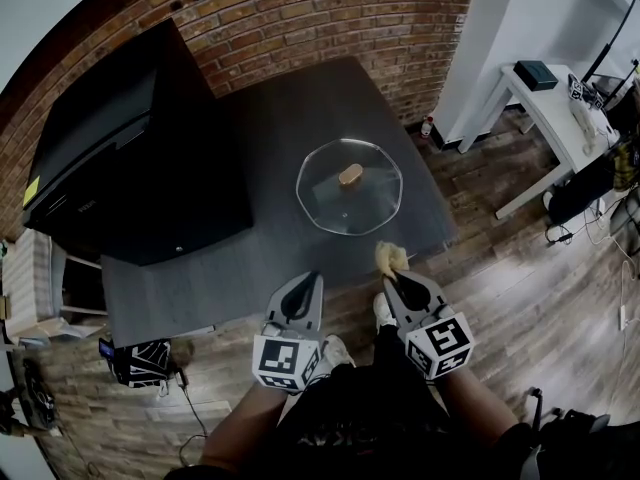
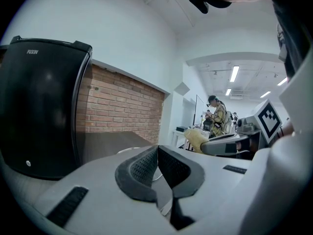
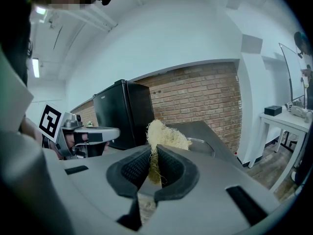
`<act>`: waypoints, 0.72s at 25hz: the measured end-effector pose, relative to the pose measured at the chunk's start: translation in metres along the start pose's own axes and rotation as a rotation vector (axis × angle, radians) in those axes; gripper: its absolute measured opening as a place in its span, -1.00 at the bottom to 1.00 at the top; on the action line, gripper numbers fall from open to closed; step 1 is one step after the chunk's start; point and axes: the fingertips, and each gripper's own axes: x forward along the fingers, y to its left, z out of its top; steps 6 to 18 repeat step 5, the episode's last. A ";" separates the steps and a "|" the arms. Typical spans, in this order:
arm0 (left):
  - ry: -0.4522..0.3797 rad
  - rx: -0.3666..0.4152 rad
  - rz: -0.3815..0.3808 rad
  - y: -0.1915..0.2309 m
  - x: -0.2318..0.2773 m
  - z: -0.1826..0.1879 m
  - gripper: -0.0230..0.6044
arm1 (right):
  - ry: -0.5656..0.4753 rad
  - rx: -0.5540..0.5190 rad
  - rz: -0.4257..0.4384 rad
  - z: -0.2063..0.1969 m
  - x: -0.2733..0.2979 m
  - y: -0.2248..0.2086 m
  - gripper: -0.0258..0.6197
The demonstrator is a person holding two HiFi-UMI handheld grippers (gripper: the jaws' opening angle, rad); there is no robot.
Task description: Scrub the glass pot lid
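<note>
Scrubbing has not begun: the glass pot lid (image 1: 349, 188) lies flat on the surface (image 1: 265, 118). Just short of the lid, the right tool (image 1: 390, 276) pinches a fibrous scrubber (image 1: 391, 257); the left tool (image 1: 313, 279) is closed and empty. Next, likely: lower the scrubber onto the glass.

Grey left tool (image 1: 314, 278), black-white marker cube (image 1: 288, 361)
</note>
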 end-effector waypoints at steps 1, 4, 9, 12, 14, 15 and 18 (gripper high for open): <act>0.000 0.000 0.000 0.001 0.000 0.000 -0.82 | 0.001 0.000 0.001 0.000 0.001 0.001 -0.79; 0.001 0.000 0.001 0.002 -0.001 -0.001 -0.82 | 0.003 -0.001 0.001 -0.001 0.002 0.001 -0.79; 0.002 0.000 0.001 0.002 -0.001 -0.001 -0.82 | 0.004 -0.001 0.002 -0.002 0.002 0.001 -0.79; 0.002 0.000 0.001 0.002 -0.001 -0.001 -0.82 | 0.004 -0.001 0.002 -0.002 0.002 0.001 -0.79; 0.002 0.000 0.001 0.002 -0.001 -0.001 -0.82 | 0.004 -0.001 0.002 -0.002 0.002 0.001 -0.79; 0.002 0.000 0.001 0.002 -0.001 -0.001 -0.82 | 0.004 -0.001 0.002 -0.002 0.002 0.001 -0.79; 0.002 0.000 0.001 0.002 -0.001 -0.001 -0.82 | 0.004 -0.001 0.002 -0.002 0.002 0.001 -0.79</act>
